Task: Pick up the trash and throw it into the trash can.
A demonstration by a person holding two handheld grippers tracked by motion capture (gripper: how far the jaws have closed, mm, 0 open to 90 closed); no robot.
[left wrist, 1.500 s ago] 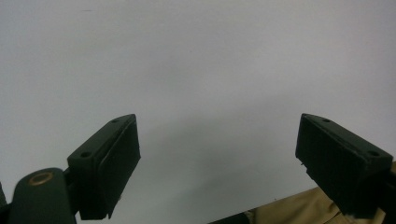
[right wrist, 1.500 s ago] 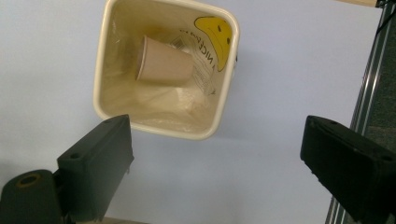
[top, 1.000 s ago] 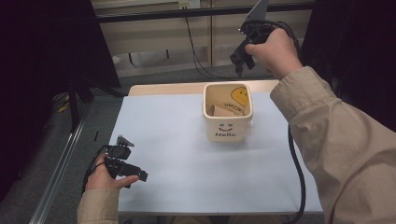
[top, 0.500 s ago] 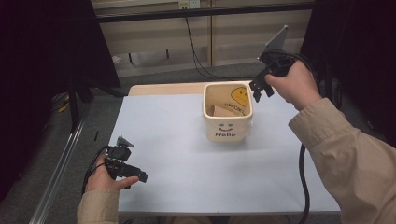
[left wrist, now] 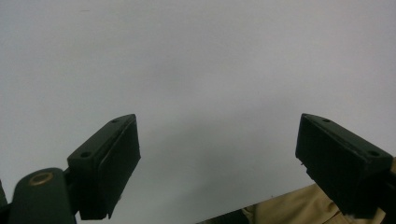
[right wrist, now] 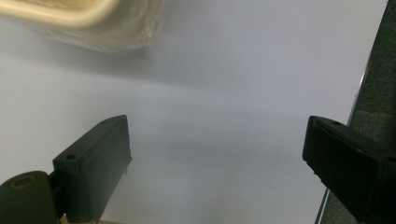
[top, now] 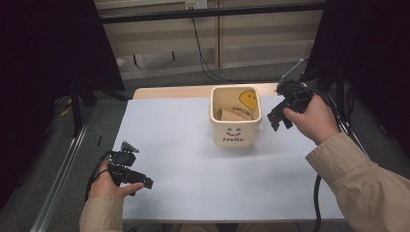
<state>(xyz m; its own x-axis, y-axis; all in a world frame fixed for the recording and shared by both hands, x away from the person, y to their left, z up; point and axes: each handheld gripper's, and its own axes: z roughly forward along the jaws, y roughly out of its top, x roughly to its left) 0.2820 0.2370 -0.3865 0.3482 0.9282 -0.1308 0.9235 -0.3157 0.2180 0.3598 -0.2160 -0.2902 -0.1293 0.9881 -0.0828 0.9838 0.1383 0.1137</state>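
A cream square container (top: 235, 123) printed with a smiley and "Hello" stands at the back middle of the white table (top: 193, 188). Something with a yellow smiley face (top: 248, 99) lies inside it. My right gripper (top: 276, 121) hovers just right of the container, jaws pointing down and left. In the right gripper view its jaws (right wrist: 219, 158) are open over bare table, and the container's blurred corner (right wrist: 93, 23) sits at the top left. My left gripper (top: 145, 182) rests near the front left corner. Its jaws (left wrist: 219, 163) are open with nothing between them.
The table's right edge (right wrist: 362, 79) runs close beside the right jaw, with dark floor beyond it. Black curtains hang at both sides. A metal rail (top: 63, 179) lies on the floor to the left. Cables trail from both grippers.
My right hand came down and toward me, from high behind the container to beside its right wall. The left hand stayed still.
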